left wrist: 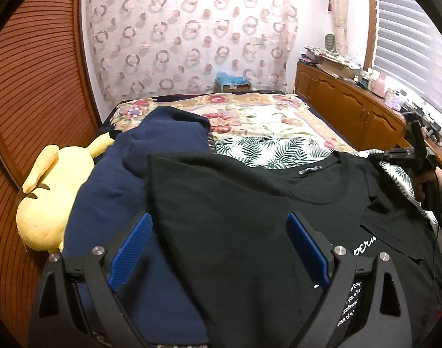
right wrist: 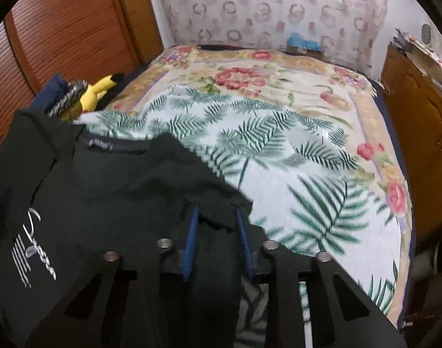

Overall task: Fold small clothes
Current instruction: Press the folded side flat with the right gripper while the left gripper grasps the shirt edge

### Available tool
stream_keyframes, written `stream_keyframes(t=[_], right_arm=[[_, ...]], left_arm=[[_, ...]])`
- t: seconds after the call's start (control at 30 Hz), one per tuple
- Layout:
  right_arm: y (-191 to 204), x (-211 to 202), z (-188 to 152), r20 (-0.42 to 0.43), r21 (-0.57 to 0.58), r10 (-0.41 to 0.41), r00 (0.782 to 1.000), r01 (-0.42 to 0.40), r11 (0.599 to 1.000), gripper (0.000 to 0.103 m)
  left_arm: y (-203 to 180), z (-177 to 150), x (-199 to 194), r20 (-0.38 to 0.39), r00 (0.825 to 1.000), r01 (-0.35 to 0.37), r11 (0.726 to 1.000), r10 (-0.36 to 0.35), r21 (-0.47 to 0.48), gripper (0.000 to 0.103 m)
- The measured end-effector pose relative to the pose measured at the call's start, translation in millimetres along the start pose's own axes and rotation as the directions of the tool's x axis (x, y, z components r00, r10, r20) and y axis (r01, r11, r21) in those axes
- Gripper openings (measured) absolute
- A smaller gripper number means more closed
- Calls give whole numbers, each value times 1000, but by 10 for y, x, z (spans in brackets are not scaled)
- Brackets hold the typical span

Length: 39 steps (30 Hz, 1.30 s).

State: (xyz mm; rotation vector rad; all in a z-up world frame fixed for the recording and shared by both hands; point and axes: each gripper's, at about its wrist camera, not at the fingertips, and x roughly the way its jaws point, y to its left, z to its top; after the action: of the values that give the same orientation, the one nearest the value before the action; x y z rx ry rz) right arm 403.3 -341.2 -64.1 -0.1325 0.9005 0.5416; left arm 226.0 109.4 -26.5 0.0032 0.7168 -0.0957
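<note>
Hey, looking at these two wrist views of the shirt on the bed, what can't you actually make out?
- Collar label of the black shirt: too small in both views.
- White print: left view, cut by a fabric fold and the left gripper, which is open; right view, blurred.
- Right gripper: cloth covers its fingers, so the exact grip is hidden.
- Plush toy: its face is turned away.

White script "Super" (partly folded) on black T-shirt (right wrist: pixel 76 191); neck label illegible
</note>
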Motion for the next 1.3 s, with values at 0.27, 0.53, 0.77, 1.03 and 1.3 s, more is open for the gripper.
stream_keyframes(t=[0.27, 0.53, 0.77, 1.03, 1.3], right_arm=[[27, -404, 211, 199, -6, -69, 978, 71, 997, 3], [-59, -406, 163, 136, 9, -133, 982, 133, 991, 44], [7, -315, -81, 69, -21, -110, 992, 112, 994, 50], [-12, -109, -278, -14, -15, -107, 994, 107, 994, 53], [21, 24, -219, -18, -18, -84, 996, 84, 996, 54]], left_arm=[[185, -9, 31, -8, 1000, -30, 999, 29, -17, 94], [308, 57, 71, -4, 1000, -6, 1000, 6, -19, 86], [426, 113, 178, -26, 999, 21, 999, -22, -48, 60], [445, 174, 261, -34, 999, 24, 999, -25, -49, 59], [423, 228, 350, -50, 998, 27, 999, -29, -32, 46]])
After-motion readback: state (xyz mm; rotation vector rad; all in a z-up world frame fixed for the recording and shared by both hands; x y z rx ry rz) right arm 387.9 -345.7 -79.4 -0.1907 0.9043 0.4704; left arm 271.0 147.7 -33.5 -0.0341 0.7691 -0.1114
